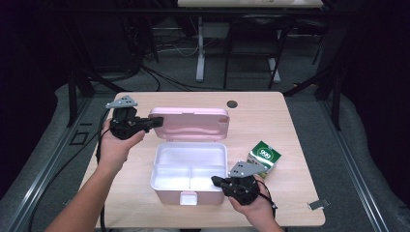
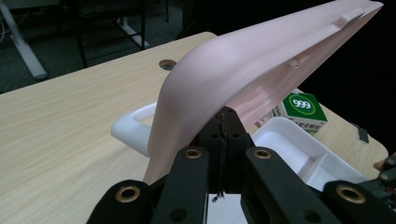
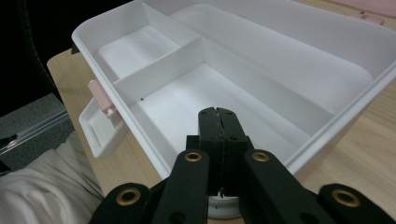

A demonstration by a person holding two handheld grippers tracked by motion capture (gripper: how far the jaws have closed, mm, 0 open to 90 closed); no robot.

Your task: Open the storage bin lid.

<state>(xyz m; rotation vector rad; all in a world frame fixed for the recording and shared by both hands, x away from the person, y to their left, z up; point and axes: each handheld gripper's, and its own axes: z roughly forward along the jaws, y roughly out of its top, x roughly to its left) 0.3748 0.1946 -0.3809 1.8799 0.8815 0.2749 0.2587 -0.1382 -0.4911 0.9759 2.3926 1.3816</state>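
High view: the open pink box [image 1: 188, 166] is seen mid-table. The left gripper [image 1: 157, 122], fingers closed, touches its raised lid [image 1: 189, 123]; the right gripper [image 1: 215, 180], fingers closed and empty, is held over the box's near right corner. "999" is printed on the green carton [image 1: 264, 156].

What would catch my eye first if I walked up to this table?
Probably the pink lunch box in the middle of the table, its lid tilted up and its white compartments bare. The left gripper, shut, touches the lid's left edge; the right gripper, also shut, sits at the box's right front corner. A small green-and-white carton stands right of the box.
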